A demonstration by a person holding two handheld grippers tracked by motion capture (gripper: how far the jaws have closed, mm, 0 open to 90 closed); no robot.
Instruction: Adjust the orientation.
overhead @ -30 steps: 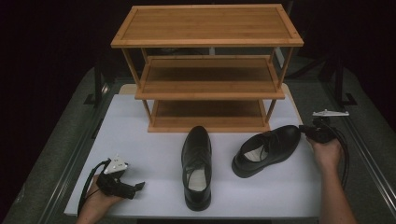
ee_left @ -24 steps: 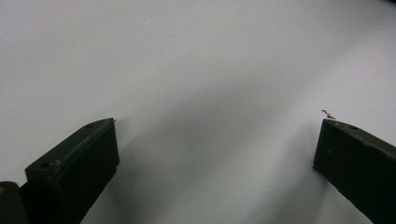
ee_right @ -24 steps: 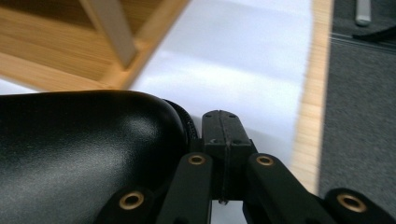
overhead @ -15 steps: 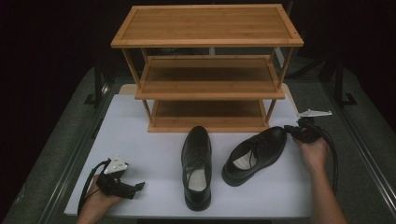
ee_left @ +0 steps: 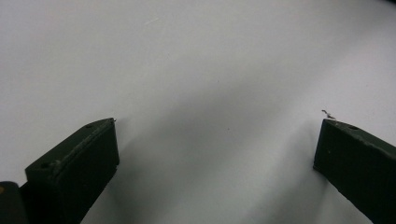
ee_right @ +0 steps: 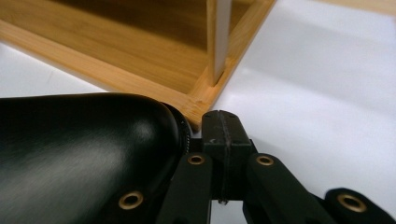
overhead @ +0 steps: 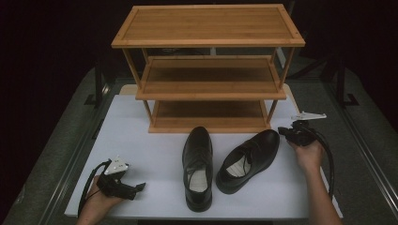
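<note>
White table [overhead: 155,154]; closed right gripper [overhead: 287,132] beside shoe [overhead: 248,159] toe.

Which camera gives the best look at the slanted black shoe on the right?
The high view: it shows the whole right black dress shoe, slanted, toe toward the wooden shoe rack, with the right hand-held gripper shut beside its toe. The right gripper view shows just its glossy toe, very close. The left gripper view shows white tabletop.

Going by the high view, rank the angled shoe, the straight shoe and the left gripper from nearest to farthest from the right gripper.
1. Angled shoe, beside the right gripper, toe towards it.
2. Straight shoe, centre.
3. Left gripper, far left front.
</note>
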